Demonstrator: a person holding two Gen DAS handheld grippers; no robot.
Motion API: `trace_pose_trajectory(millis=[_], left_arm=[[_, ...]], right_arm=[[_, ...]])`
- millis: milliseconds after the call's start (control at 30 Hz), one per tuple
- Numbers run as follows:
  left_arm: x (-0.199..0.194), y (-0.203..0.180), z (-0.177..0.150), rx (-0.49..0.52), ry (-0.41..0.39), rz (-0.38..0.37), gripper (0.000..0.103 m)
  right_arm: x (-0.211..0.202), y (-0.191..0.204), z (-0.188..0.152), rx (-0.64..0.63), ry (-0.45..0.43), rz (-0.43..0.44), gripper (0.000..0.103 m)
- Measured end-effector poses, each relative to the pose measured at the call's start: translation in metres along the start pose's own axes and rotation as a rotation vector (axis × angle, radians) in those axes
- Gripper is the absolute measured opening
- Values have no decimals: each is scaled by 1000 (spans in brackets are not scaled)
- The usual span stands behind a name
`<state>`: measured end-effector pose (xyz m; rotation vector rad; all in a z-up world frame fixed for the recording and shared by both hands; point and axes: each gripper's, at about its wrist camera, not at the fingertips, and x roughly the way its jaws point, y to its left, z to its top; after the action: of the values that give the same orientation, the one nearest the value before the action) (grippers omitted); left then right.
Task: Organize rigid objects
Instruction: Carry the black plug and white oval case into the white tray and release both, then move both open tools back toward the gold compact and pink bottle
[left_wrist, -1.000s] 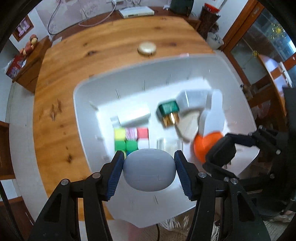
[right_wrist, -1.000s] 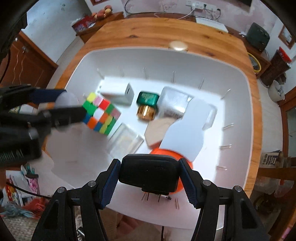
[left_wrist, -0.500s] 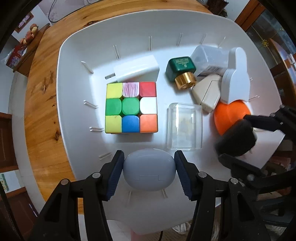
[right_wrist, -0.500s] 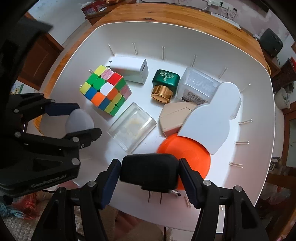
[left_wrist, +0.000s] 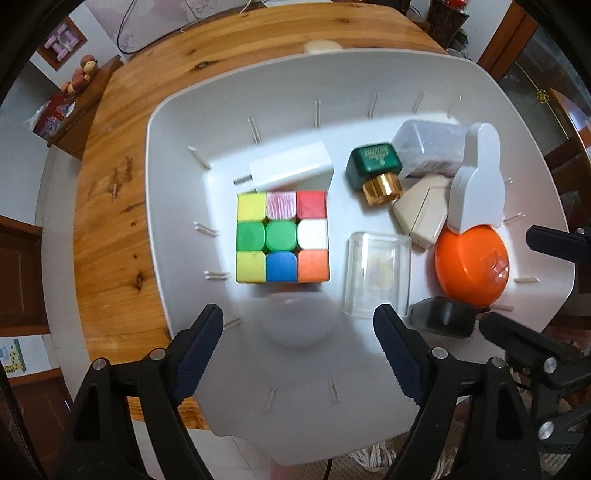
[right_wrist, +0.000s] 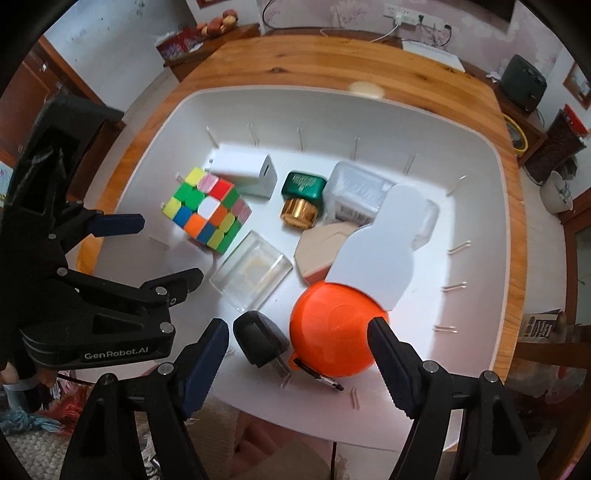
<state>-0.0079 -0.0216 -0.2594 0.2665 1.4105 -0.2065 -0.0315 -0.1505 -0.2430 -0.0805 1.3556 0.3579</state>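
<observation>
A white tray (left_wrist: 173, 155) holds a colour cube (left_wrist: 282, 242), a white charger (left_wrist: 291, 168), a green and gold bottle (left_wrist: 375, 173), a clear box (left_wrist: 376, 273), an orange round case (left_wrist: 472, 266) and a white flat piece (left_wrist: 478, 181). My left gripper (left_wrist: 297, 345) is open above a pale oval earbud case (left_wrist: 295, 319), which lies blurred on the tray's front. My right gripper (right_wrist: 299, 350) is open; a black plug adapter (right_wrist: 260, 343) lies by its left finger, next to the orange case (right_wrist: 332, 328). The tray also shows in the right wrist view (right_wrist: 476, 177).
The tray rests on a wooden table (left_wrist: 110, 192) with a small round beige lid (left_wrist: 321, 46) behind it. A clear lidded box (left_wrist: 428, 142) and a beige angular piece (left_wrist: 421, 218) lie among the tray's objects. The left gripper's body (right_wrist: 74, 288) fills the right view's left side.
Both grippers have opened. The earbud case has left my left gripper and lies on the tray. The black adapter has left my right gripper and lies beside the orange case.
</observation>
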Motion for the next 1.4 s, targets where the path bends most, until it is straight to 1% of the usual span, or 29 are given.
trace_pose_trajectory(millis=[167, 333, 533, 733, 900, 1100, 1233, 1400], left_arm=[[-12, -6, 8, 25, -34, 25, 86], [-32, -8, 18, 20, -66, 42, 86], [-57, 0, 29, 1, -101, 57, 86], [-78, 14, 47, -12, -141, 63, 86], [-95, 22, 69, 2, -172, 49, 86], [-126, 29, 97, 48, -248, 27, 86], [-142, 34, 121, 76, -292, 14, 86], [-153, 41, 158, 71, -333, -5, 86]], right_arm=[[-15, -7, 4, 18, -37, 7, 78], [-32, -13, 6, 29, -78, 30, 78], [-35, -17, 14, 43, -79, 62, 78], [-45, -22, 32, 75, -87, 93, 78], [-60, -24, 50, 87, -111, 80, 78], [-82, -33, 71, 109, -133, 69, 78], [-96, -45, 89, 136, -146, 36, 78], [-105, -64, 120, 169, -143, -32, 78]])
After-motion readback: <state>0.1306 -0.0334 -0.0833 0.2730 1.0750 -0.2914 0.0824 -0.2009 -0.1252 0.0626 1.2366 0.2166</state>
